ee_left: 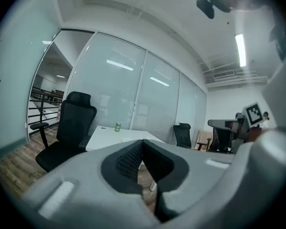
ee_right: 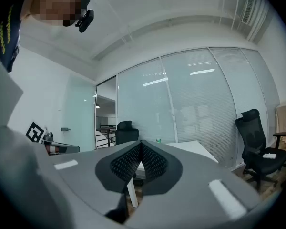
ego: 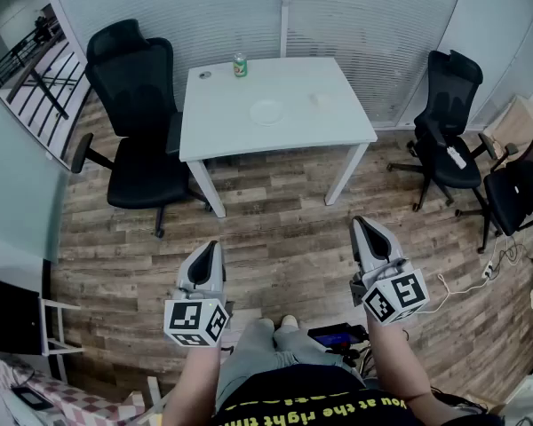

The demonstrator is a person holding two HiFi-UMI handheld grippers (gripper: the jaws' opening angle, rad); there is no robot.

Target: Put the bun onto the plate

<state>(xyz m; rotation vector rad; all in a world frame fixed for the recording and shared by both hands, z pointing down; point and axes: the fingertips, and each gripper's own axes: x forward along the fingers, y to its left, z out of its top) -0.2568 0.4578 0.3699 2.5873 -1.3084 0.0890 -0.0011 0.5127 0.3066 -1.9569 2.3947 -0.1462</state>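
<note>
L gripper (ego: 211, 251) & R gripper (ego: 366, 231): jaws together, empty, lower frame, well apart from table (ego: 338, 127). The bun (ego: 318, 100) (pale, faint) sits upper centre, just right of plate (ego: 266, 111). Walk in first, open R jaws early, pinch gently.

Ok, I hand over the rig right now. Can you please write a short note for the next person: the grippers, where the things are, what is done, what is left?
Left gripper: shut, empty.
Right gripper: shut, empty.
Both are over the wood floor, well short of the white table.
Plate: bare, near the table's middle.
Bun: likely the small pale thing to the plate's right, apart from it; too small to be sure.
Done: nothing yet.
Left: walk up, grasp the bun, set it on the plate.
</note>
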